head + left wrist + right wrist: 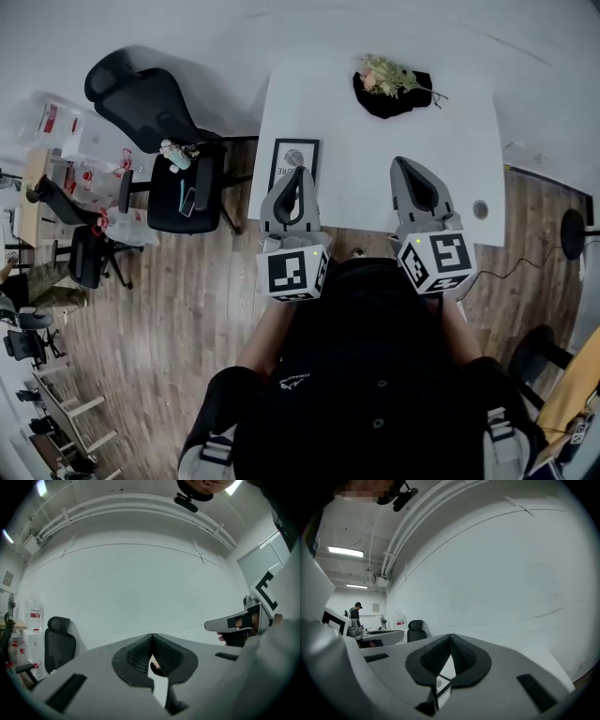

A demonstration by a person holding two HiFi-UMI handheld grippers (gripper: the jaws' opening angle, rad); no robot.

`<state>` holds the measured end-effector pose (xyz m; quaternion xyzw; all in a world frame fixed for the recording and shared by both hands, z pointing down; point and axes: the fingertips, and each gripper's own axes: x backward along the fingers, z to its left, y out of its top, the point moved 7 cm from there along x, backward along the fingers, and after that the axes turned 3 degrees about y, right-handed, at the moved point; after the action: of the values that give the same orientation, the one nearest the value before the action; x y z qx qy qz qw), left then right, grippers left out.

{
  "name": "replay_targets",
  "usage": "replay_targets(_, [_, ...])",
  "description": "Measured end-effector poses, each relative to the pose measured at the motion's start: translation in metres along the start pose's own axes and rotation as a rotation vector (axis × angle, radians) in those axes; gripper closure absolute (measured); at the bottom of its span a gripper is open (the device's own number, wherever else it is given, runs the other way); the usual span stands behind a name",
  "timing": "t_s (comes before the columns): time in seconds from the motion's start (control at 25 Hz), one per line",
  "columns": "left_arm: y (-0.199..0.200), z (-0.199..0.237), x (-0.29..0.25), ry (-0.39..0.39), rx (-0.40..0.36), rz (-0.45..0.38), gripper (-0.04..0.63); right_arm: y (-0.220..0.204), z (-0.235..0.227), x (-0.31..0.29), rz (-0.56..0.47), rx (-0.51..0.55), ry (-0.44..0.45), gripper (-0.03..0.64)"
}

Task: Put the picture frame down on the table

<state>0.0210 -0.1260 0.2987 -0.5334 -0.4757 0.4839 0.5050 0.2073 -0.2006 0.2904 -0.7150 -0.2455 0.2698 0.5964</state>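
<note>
At the far left an office chair stands on the wood floor just beside the white desk. The picture frame sits at the desk's left side, close to the near edge. From the head view it seems to lie flat with its face up, though that steep angle does not settle whether it leans. The left tongs hover right at the frame's near end, overlapping it in the head view. Their jaws are closed tip to tip with nothing between them, as the left gripper view shows. The right tongs are well apart from the frame, to its right over bare desk, likewise pressed together and empty. Through the slit below their tips a dark-edged panel shows, which looks like the frame. The main risk, as I judge it, comes from the frame's place near the desk's edge and corner. A nudge from the closed left tongs could slide it off toward the chair or the floor. If the frame does need regripping, the jaws would have to open first, and pushing in with them closed would only shove it. A dark dish of flowers sits farther right at the back of the desk, clear of both tongs, so it is unlikely to be struck.
</note>
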Motion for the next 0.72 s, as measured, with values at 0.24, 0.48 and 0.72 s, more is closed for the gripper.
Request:
replay_targets(0.24, [0.002, 0.002, 0.000, 0.019, -0.001, -0.001, 0.589, 0.002, -0.003, -0.005, -0.006, -0.004, 0.007, 0.618])
replay_targets(0.48, [-0.005, 0.008, -0.003, 0.034, -0.006, 0.022, 0.589, -0.002, -0.002, -0.010, 0.017, -0.010, -0.001, 0.618])
replay_targets(0.72, [-0.011, 0.007, -0.004, 0.033, 0.001, 0.035, 0.589, -0.008, -0.002, -0.014, 0.032, -0.024, 0.004, 0.618])
